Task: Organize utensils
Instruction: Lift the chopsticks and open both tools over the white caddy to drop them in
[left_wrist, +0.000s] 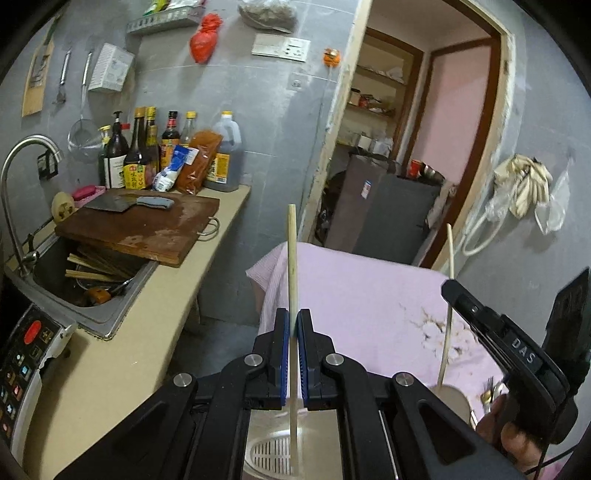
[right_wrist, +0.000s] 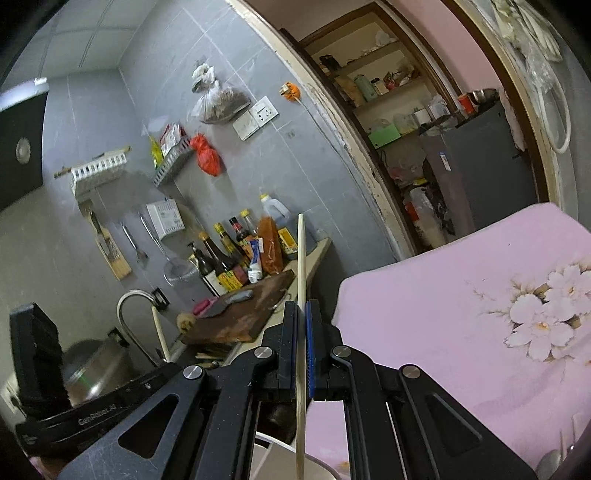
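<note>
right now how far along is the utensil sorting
Midway. Each gripper is shut on one chopstick: left gripper on its chopstick, right gripper on another chopstick. Both hang over the white holder. Left: drop them in, then the spoons.

Pale matt wooden chopstick; worn, stained wooden cutting board; soft pink floral cloth; shiny metal faucet.

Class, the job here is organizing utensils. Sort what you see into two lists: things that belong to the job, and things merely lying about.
Belongs to the job:
- left gripper, shut on a chopstick
- right gripper, shut on a second chopstick
- white slotted holder below

Lying about:
- cleaver on the cutting board
- sauce bottles
- faucet
- red bag
</note>
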